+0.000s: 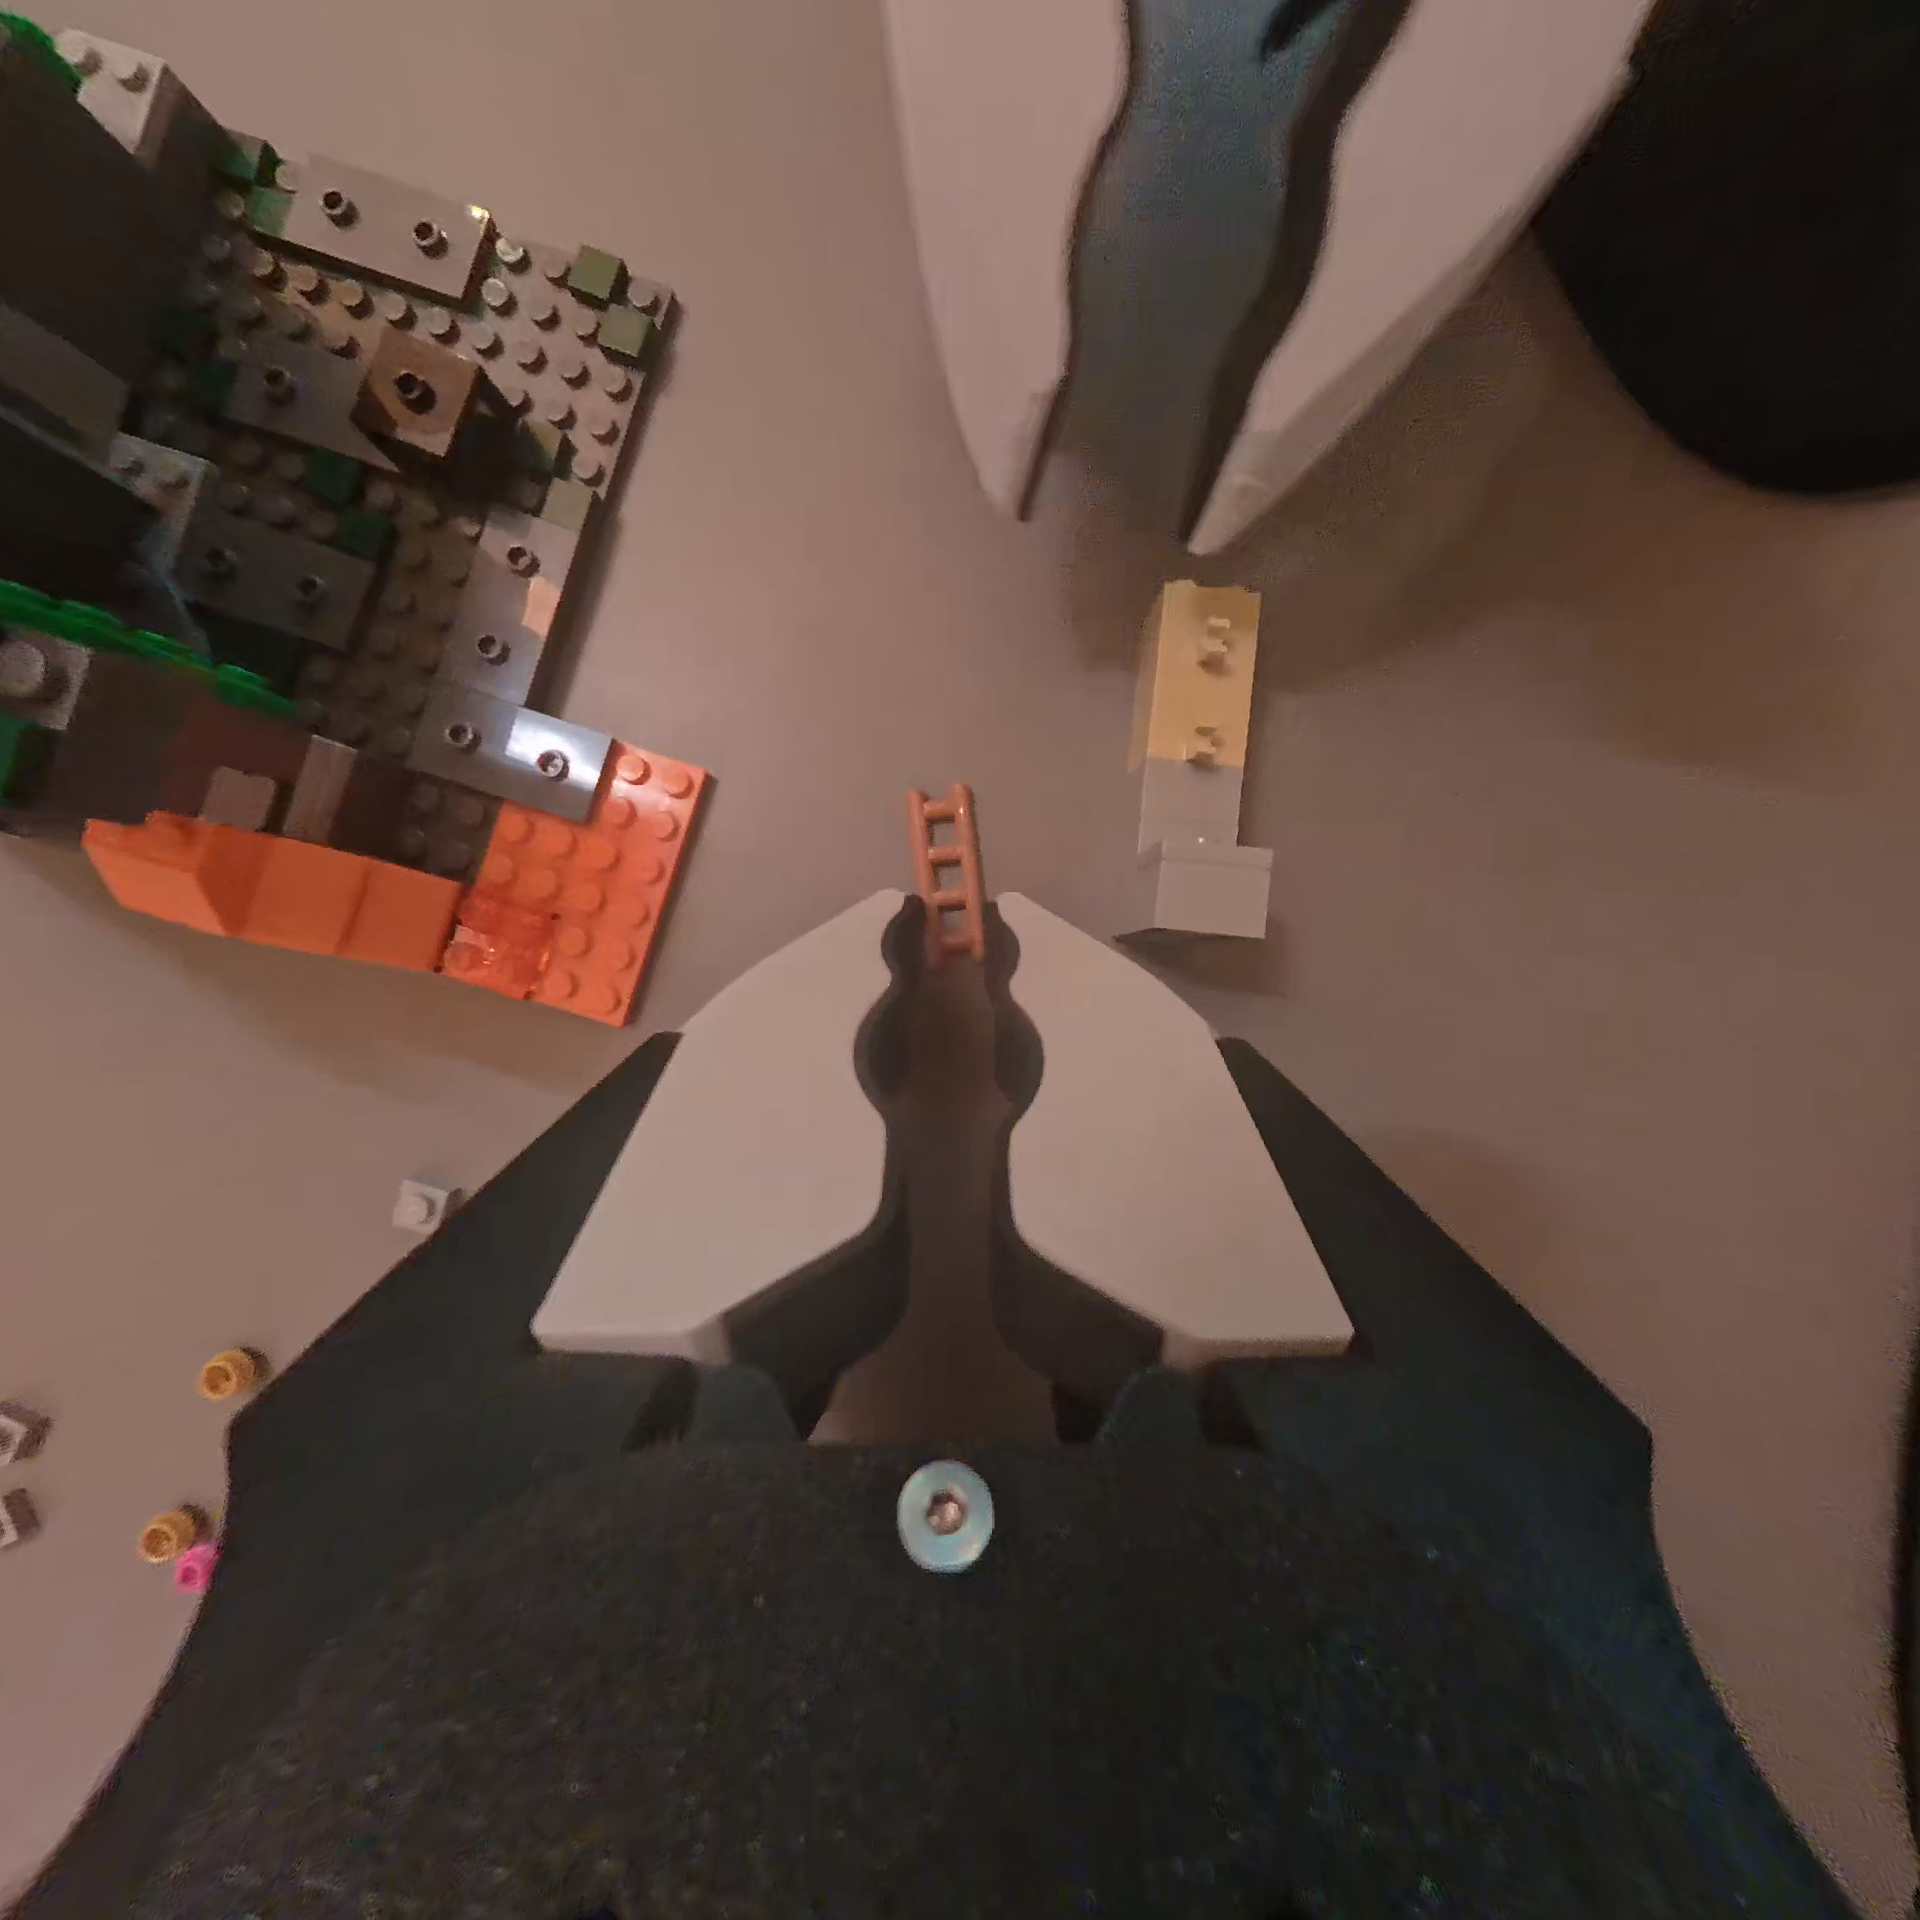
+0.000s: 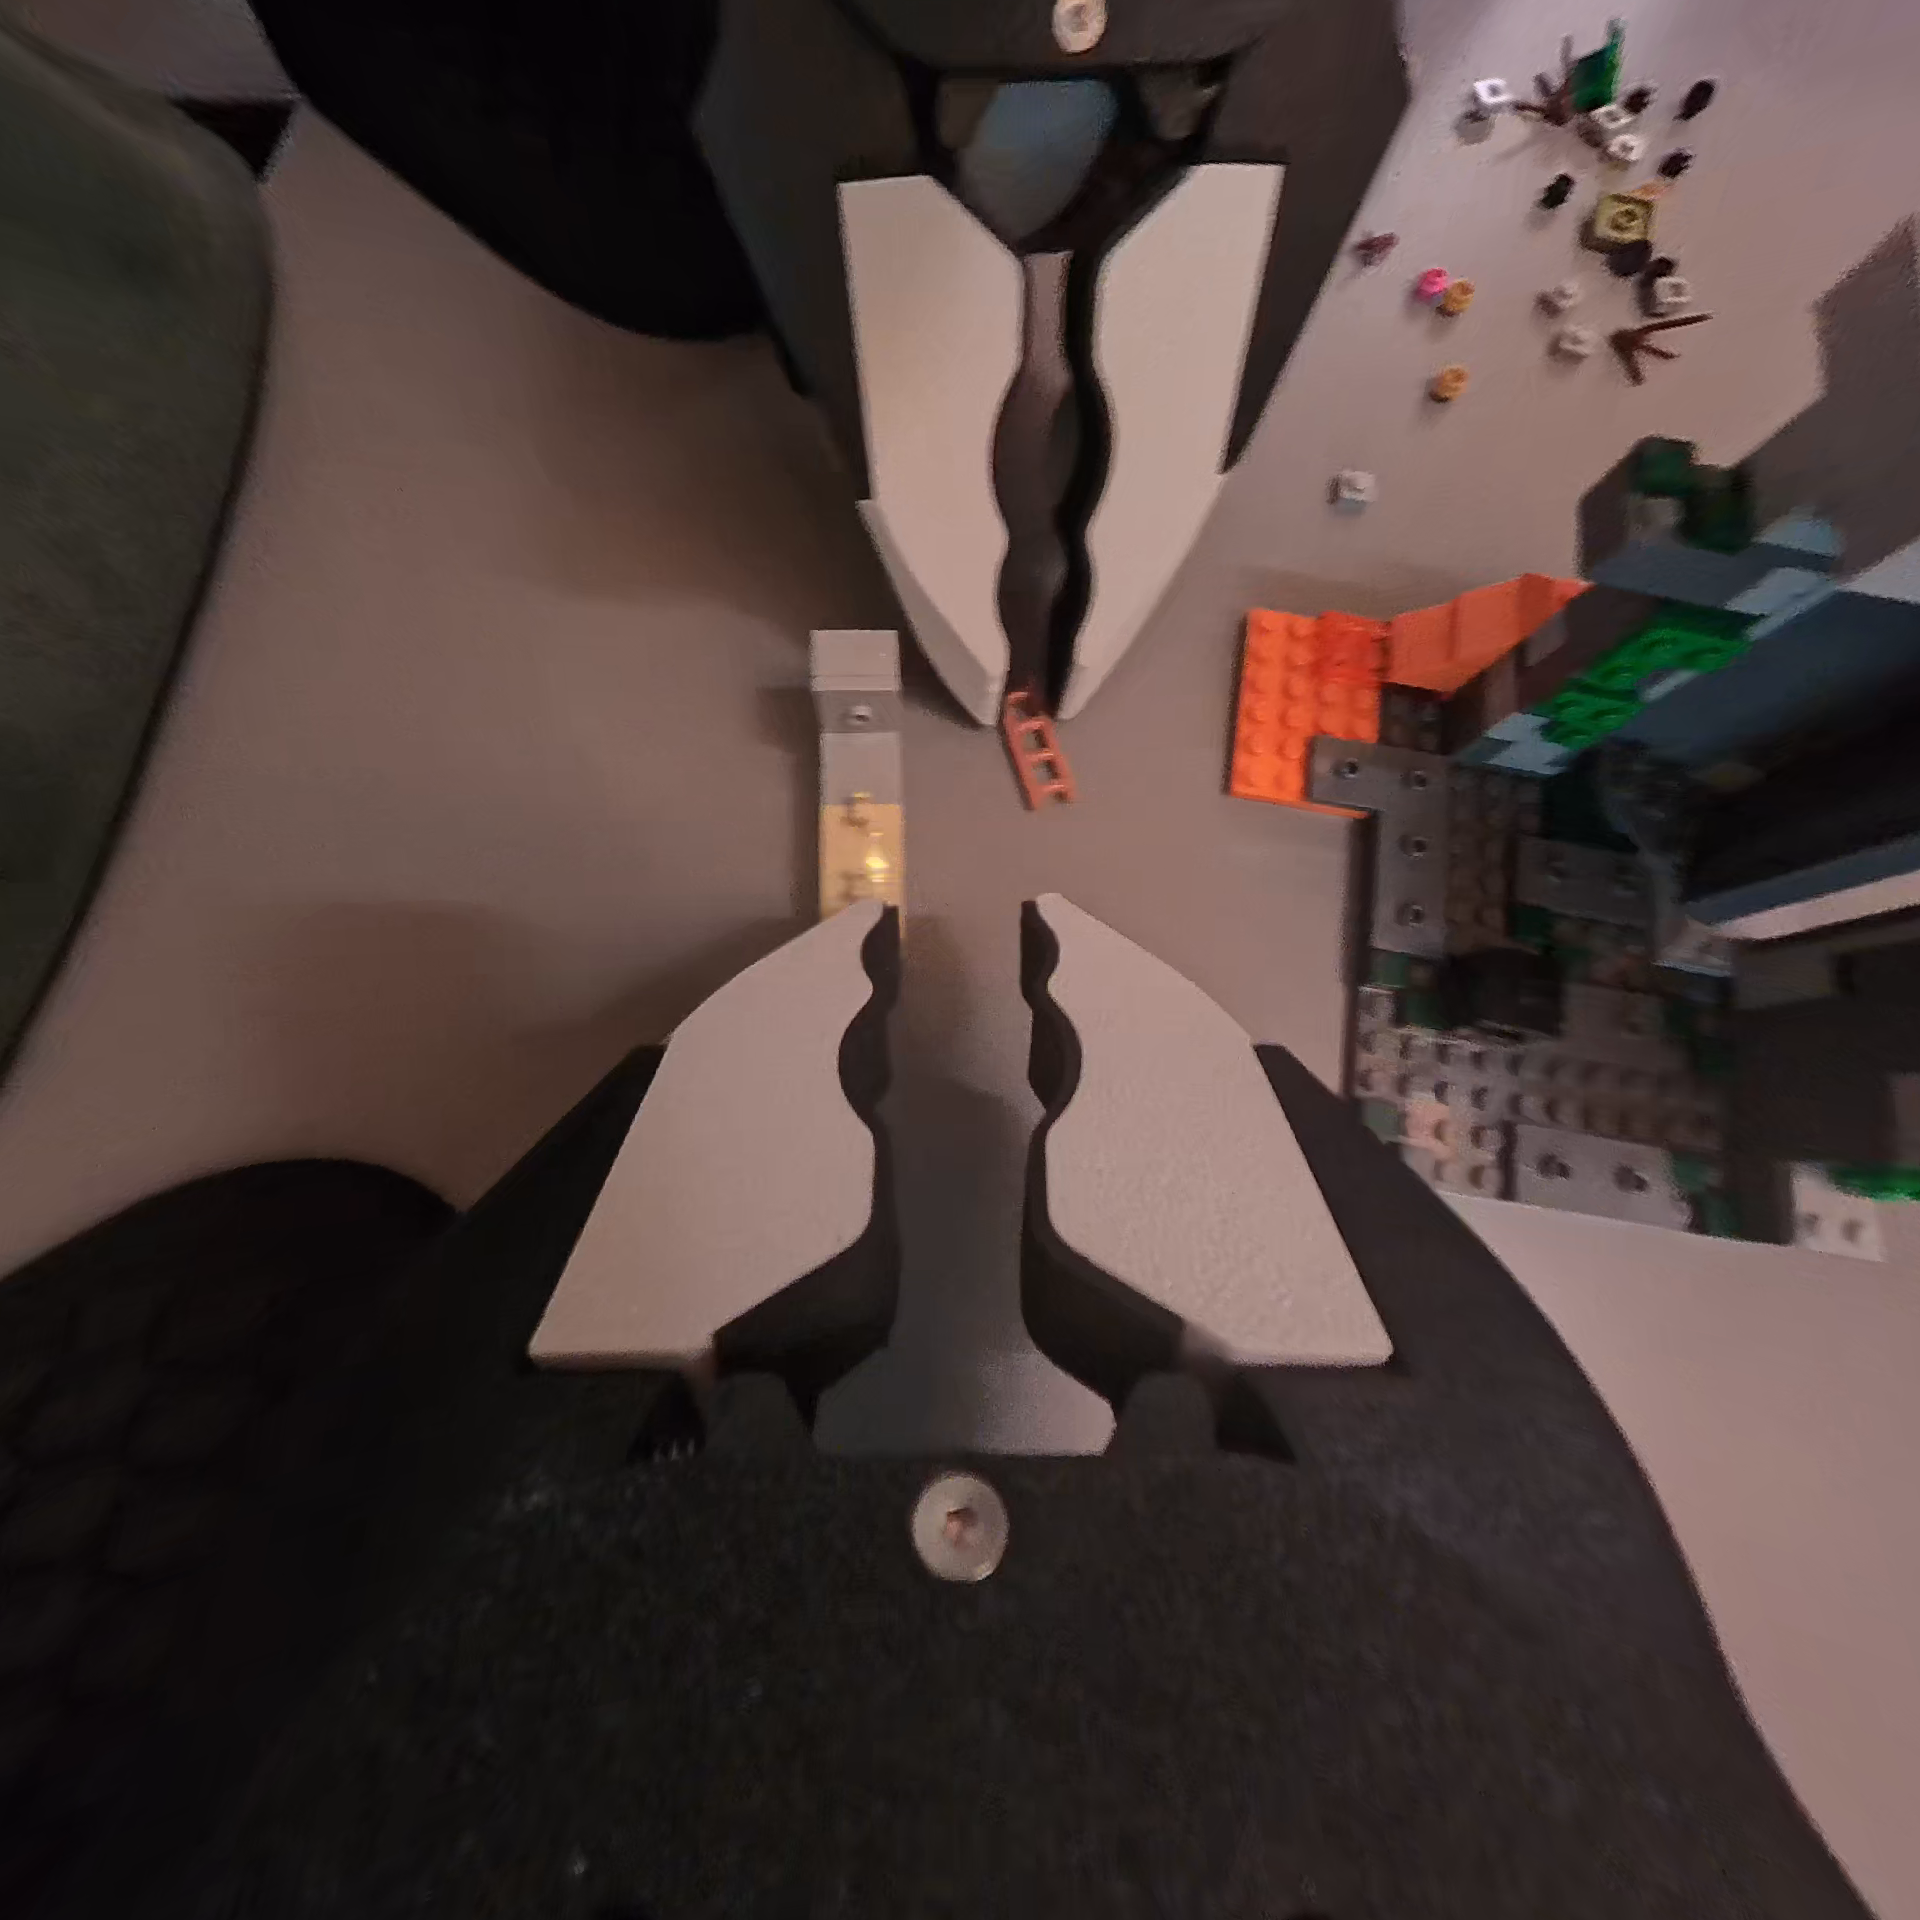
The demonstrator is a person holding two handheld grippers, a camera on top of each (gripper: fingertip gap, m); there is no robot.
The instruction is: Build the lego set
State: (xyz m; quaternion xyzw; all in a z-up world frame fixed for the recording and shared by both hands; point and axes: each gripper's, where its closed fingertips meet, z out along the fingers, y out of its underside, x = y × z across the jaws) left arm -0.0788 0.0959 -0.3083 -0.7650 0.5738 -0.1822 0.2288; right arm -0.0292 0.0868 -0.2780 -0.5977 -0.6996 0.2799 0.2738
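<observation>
Between the two facing grippers lay a short strip of bare counter [image 2: 966, 852]. A tan-and-grey brick column [image 2: 857, 790] lay along one side of it, just beside the right gripper [image 2: 956, 909], whose parted tips held nothing. A small brown ladder [image 1: 945, 873] jutted into the strip from the left gripper [image 1: 951, 914]. Beyond more bare counter, the brick model [image 2: 1558, 883] closed the other side. Loose small pieces [image 2: 1558, 239] lay well apart.

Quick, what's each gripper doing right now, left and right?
Left gripper: closed on a small brown ladder piece.
Right gripper: open, holding nothing, beside the tan and grey brick column.
</observation>
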